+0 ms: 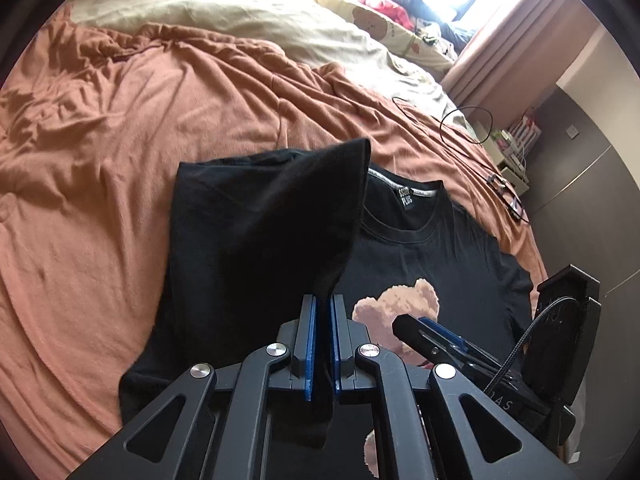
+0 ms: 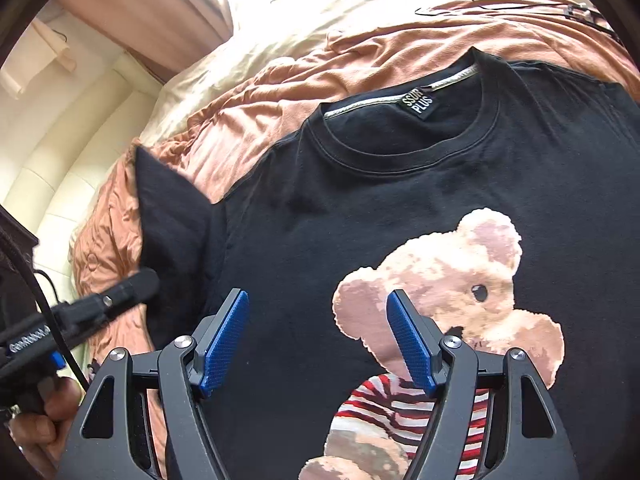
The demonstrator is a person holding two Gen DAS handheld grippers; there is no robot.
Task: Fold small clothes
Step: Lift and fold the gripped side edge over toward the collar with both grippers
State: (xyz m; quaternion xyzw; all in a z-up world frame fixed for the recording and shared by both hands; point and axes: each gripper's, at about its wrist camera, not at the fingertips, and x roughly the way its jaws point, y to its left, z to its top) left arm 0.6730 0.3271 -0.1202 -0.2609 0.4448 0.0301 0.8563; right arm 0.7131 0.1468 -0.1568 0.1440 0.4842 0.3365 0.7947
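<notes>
- Seen from the left wrist camera, the left gripper (image 1: 323, 308) has its blue-padded jaws drawn nearly together on a fold of the black T-shirt (image 1: 440, 248), pinching the sleeve (image 1: 280, 216) and lifting it into a raised peak above the garment.
- Below it, the T-shirt lies face up on a rumpled rust-orange bedsheet (image 1: 120, 140), collar pointing away, with a white-lettered neck label (image 1: 405, 199) and a bear print (image 1: 400, 308) on the chest.
- At lower right of that view, the right gripper (image 1: 412, 330) shows only from the side, over the bear print; from this angle its opening cannot be read.
- Further off, a cream blanket (image 1: 224, 12) covers the head of the bed, a thin black cable (image 1: 464, 128) loops across the sheet toward the bed's right edge, and a curtain (image 1: 516, 28) hangs beside a bright window.
- Turning to the right wrist camera, the right gripper (image 2: 318, 340) holds its jaws wide apart and empty, above the T-shirt's chest, framing the edge of the bear print (image 2: 452, 280).
- Only this view shows the bear's red-and-white striped shirt (image 2: 384, 404), the collar in full, and a person's hand (image 2: 44, 420) gripping the left tool's handle at lower left.
- From here the lifted sleeve (image 2: 172, 216) rises as a dark point over the bedsheet (image 2: 248, 100).
</notes>
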